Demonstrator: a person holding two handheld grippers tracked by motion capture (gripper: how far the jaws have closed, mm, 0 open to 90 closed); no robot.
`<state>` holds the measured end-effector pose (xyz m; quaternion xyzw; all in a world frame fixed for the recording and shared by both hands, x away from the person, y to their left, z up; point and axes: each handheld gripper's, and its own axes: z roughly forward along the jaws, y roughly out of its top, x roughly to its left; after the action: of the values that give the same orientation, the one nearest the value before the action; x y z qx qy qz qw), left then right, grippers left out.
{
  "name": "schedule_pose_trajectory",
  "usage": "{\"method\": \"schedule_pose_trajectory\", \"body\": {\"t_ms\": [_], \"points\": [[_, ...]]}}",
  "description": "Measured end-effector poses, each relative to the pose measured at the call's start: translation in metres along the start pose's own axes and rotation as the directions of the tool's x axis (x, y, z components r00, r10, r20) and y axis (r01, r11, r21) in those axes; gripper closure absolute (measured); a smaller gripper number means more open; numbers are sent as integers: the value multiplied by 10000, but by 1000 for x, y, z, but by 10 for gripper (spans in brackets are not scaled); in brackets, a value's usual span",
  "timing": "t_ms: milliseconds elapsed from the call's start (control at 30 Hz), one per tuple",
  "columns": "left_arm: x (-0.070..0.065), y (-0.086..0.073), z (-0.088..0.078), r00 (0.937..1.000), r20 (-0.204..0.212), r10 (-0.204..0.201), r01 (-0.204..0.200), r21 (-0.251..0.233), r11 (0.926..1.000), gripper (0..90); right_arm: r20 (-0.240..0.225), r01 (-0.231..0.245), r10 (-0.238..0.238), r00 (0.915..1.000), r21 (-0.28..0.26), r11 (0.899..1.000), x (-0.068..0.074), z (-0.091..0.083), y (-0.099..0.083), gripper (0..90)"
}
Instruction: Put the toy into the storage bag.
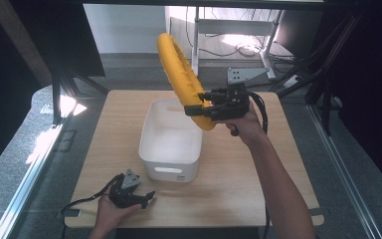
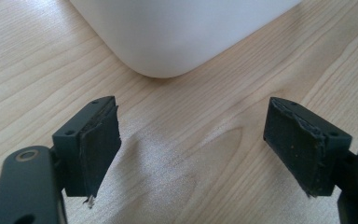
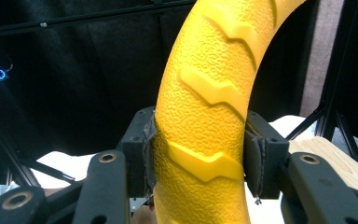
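Observation:
A large yellow ring (image 1: 181,74) with a tyre-like tread is held up in the air above the white bin (image 1: 151,132), tilted back to the left. My right gripper (image 1: 199,105) is shut on its lower part. In the right gripper view the textured yellow ring (image 3: 209,116) fills the gap, with both pads (image 3: 254,156) pressing its sides. My left gripper (image 1: 146,198) rests low near the table's front edge, left of centre, held by a hand. Its jaws stand open over bare wood in the left gripper view (image 2: 191,149), with the white bin's corner (image 2: 168,37) just ahead.
The bin stands in the middle of the light wooden table (image 1: 278,174). Black frame posts (image 1: 57,94) rise at the back left, and a metal stand with cables (image 1: 238,47) sits beyond the far edge. Grey floor surrounds the table.

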<state>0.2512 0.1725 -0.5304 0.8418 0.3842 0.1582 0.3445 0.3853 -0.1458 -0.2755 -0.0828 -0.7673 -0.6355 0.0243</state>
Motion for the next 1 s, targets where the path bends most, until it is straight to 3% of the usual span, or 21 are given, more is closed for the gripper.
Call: {"method": "schedule_pose_trajectory", "body": {"t_ms": [467, 1000], "points": [[0, 0, 0, 10000, 6, -21, 21, -9, 10000, 188, -340, -82, 89, 9994, 203, 9998, 1, 20, -7, 518], [0, 0, 0, 10000, -5, -2, 2, 9, 10000, 187, -741, -273, 300, 9968, 364, 9990, 6, 30, -20, 518]]}}
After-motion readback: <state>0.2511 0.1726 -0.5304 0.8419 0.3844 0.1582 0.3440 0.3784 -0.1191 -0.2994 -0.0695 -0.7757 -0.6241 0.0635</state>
